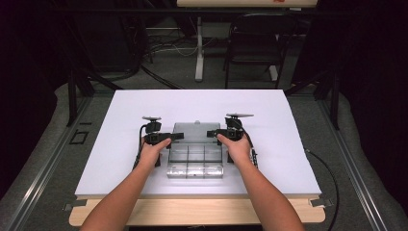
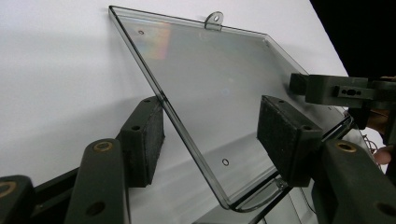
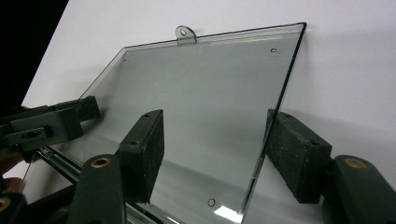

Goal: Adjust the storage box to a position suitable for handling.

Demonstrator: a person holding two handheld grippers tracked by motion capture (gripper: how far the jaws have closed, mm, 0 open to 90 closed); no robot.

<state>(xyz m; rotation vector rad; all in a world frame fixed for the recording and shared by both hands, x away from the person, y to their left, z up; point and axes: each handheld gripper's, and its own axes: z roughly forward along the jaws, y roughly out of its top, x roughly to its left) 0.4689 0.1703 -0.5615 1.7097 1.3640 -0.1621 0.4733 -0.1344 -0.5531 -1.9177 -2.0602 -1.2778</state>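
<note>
High view: white tabletop carries a clear plastic compartment box near the middle, somewhat toward the near edge. Its transparent lid is swung open toward the far edge, hinged along the box's far side. Box body shows a grid of small compartments, with a row of rounded cells along its near wall.

Left tool is held at the lid's left edge, right tool at its right edge, each in one hand, forearms coming from the near edge.

Left gripper view: lid stands tilted above the tabletop; its left edge runs between the two foam pads, jaws spread, neither pad clearly pressing the plastic. Open, straddling the edge.

Right gripper view: same arrangement on the lid; its right edge passes between the pads, jaws apart, with one pad seen through the plastic. Contact cannot be told.

Small hang tab sits on the lid's far edge.
</note>
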